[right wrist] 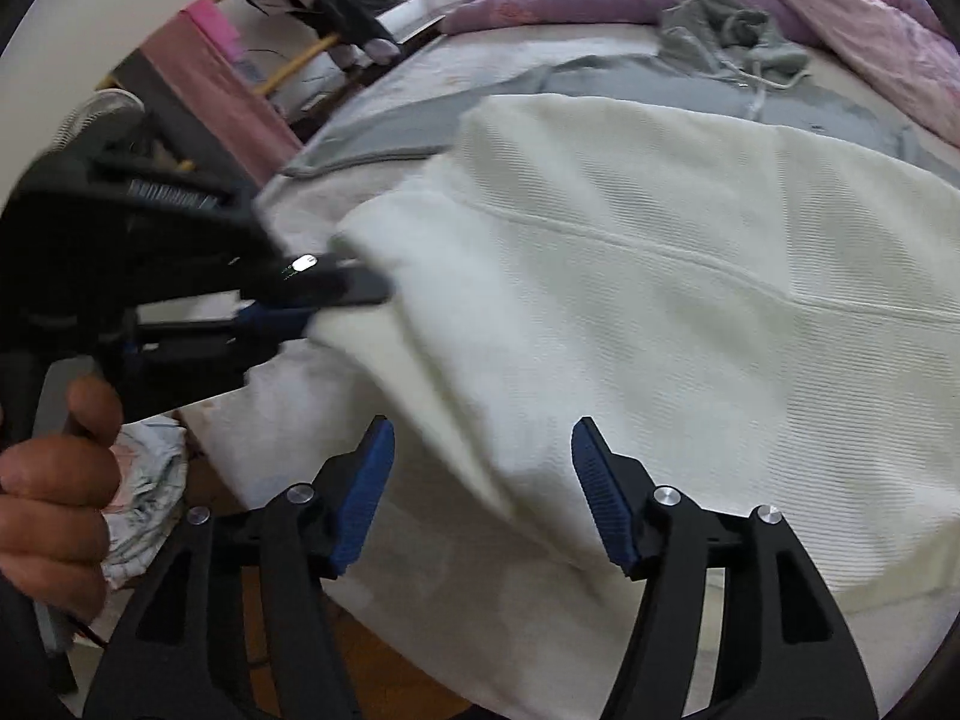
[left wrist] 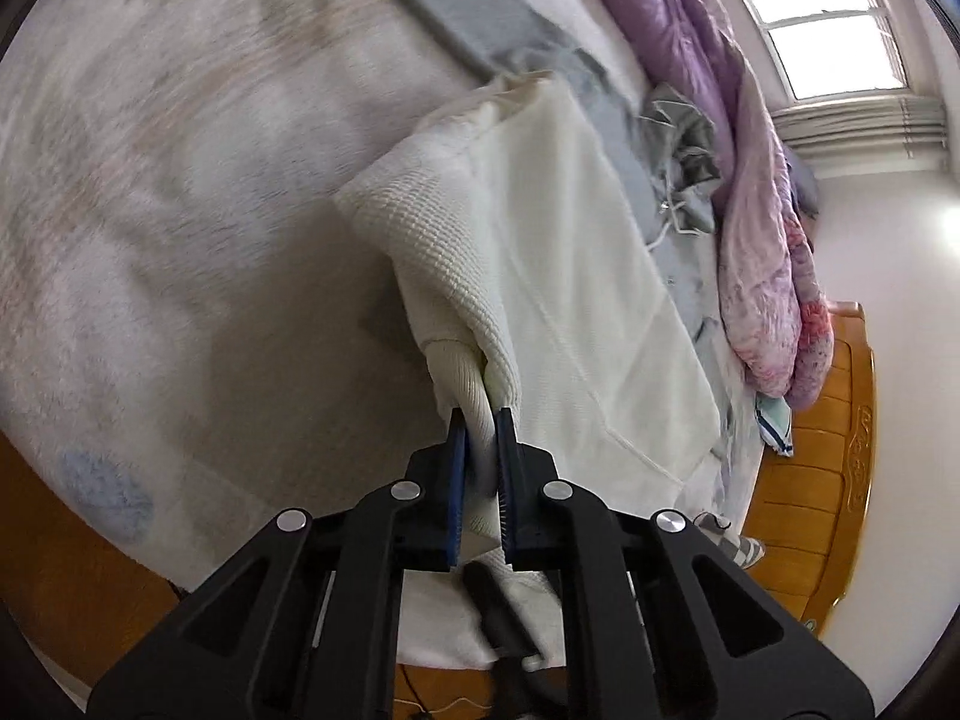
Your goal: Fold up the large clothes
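One white sweater (right wrist: 660,312), soft and floppy, likely light: left tongs (left wrist: 480,420) pinch its cuff; right tongs (right wrist: 483,450) gape at 6 o'clock, best gripping the hem.

A lived-in home bedroom: a wide bed (right wrist: 420,540) under a pale sheet carries a heaped purple floral quilt (left wrist: 750,228), a grey hoodie (right wrist: 720,42) and a white knit garment (right wrist: 660,312). A carved wooden bed frame (left wrist: 840,450) rises at one end, daylight enters through a window (left wrist: 810,18), and clothes hang on a rack (right wrist: 312,6) beside the bed.
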{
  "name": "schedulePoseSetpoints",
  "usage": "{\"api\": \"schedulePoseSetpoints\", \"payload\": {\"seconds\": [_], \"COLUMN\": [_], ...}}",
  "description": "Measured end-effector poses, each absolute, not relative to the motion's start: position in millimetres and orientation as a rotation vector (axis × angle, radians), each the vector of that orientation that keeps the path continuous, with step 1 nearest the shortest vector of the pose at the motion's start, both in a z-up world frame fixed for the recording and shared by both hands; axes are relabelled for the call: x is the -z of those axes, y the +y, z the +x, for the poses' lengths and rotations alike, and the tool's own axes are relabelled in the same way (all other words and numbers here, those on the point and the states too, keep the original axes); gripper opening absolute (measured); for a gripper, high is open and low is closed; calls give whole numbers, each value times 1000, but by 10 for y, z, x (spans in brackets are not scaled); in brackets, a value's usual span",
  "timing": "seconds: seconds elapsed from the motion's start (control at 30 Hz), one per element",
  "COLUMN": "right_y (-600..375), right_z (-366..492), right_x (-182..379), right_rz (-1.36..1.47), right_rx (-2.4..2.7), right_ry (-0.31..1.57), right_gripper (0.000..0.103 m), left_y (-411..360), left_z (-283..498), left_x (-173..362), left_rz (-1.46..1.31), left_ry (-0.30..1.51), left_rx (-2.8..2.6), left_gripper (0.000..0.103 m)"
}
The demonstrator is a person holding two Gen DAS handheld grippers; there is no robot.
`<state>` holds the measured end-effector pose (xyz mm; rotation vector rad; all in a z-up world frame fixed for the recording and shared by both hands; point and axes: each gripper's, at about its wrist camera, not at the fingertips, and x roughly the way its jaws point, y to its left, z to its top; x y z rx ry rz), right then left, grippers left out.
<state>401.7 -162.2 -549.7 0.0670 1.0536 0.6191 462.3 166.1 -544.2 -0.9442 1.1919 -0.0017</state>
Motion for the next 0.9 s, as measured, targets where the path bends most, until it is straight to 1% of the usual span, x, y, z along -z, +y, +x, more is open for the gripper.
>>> {"api": "schedulePoseSetpoints", "payload": {"seconds": [0.13, 0.2, 0.33, 0.37, 0.4, 0.43, 0.47, 0.5, 0.53, 0.57, 0.6, 0.67, 0.8, 0.9], "right_y": [-1462, -1351, -1248, -1203, -1157, -1128, -1130, -1147, -1181, -1270, -1362, -1522, -2121, -2542], "right_z": [4147, 4298, 4547, 4579, 4582, 4587, 4572, 4590, 4606, 4634, 4651, 4686, 4746, 4724], "right_x": [5550, 5591, 5754, 5767, 5769, 5757, 5731, 5703, 5685, 5649, 5599, 5478, 5272, 5153], "right_rz": [48, 39, 106, 97, 84, 77, 73, 80, 103, 160, 204, 266, 493, 607], "right_rx": [-609, -580, -567, -568, -590, -597, -592, -583, -585, -586, -586, -577, -465, -405], "right_ry": [1010, 992, 1002, 1003, 1008, 1011, 1014, 1027, 1036, 1042, 1042, 1024, 997, 964], "right_gripper": [61, 64, 63, 53, 31, 27, 16, 11, 11, 10, 10, 10, 10, 9], "left_y": [1667, 1669, 1670, 1673, 1668, 1660, 1645, 1639, 1627, 1611, 1593, 1560, 1458, 1380], "left_z": [4631, 4640, 4658, 4659, 4680, 4690, 4704, 4700, 4694, 4682, 4667, 4654, 4723, 4818], "left_x": [5400, 5389, 5390, 5387, 5387, 5382, 5363, 5327, 5267, 5193, 5091, 4952, 4776, 4735], "left_rz": [-930, -937, -930, -923, -915, -913, -912, -906, -898, -883, -860, -852, -823, -806], "left_ry": [1196, 1194, 1192, 1193, 1200, 1205, 1206, 1201, 1182, 1156, 1129, 1090, 1056, 1035], "left_rx": [10, 14, -2, -4, -8, -7, 3, 9, 17, 26, 37, 72, 119, 106], "left_gripper": [8, 6, 5, 5, 5, 5, 6, 6, 7, 16, 34, 52, 52, 52]}}
